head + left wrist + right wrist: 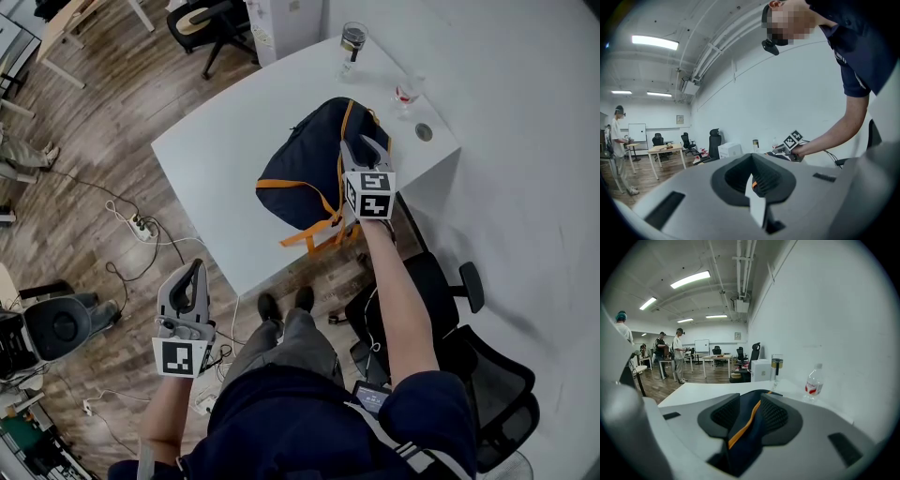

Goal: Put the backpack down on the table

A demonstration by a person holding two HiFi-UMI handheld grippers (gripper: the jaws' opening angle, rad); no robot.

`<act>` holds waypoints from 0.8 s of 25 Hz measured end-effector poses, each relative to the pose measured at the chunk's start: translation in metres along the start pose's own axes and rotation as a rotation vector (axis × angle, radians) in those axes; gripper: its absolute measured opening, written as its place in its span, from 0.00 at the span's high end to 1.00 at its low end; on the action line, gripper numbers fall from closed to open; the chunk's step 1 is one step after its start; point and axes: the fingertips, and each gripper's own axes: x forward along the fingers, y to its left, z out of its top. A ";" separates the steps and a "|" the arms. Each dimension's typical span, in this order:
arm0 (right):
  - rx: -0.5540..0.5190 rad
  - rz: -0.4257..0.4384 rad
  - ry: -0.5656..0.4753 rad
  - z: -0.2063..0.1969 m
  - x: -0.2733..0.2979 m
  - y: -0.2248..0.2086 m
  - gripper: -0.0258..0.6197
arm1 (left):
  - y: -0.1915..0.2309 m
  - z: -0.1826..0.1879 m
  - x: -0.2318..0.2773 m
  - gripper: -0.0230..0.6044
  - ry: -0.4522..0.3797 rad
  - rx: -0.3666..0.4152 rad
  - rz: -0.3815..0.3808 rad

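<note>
At the table edge, your right gripper pinches backpack fabric, jaws narrowly apart. Beside you, your left gripper sits pressed together, empty.

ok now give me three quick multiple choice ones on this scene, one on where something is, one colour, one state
1. Where does the water bottle stand?
A. on a shelf
B. on the white table, beyond the backpack
C. inside the backpack

2. What colour is the navy backpack's trim?
A. orange
B. green
C. silver

3. How is the right gripper?
A. wide open and empty
B. shut on the water bottle
C. shut on backpack fabric

Answers:
1 B: in the head view it stands on the tabletop past the backpack, near the wall.
2 A: orange runs along its seams and straps.
3 C: the right gripper view shows both pads pinching navy fabric with an orange stripe.
</note>
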 end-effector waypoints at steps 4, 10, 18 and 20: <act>-0.017 0.001 -0.058 0.016 -0.018 0.008 0.86 | 0.001 0.000 -0.001 0.96 -0.002 0.034 -0.013; -0.041 0.001 -0.147 0.037 -0.044 0.016 0.96 | 0.000 0.008 -0.005 0.96 -0.055 0.064 -0.025; -0.005 0.044 -0.271 0.072 -0.090 0.040 0.96 | -0.006 0.017 -0.007 0.96 -0.056 0.023 -0.016; -0.004 0.061 -0.307 0.083 -0.104 0.049 0.96 | -0.008 0.023 -0.008 0.96 -0.090 0.054 -0.034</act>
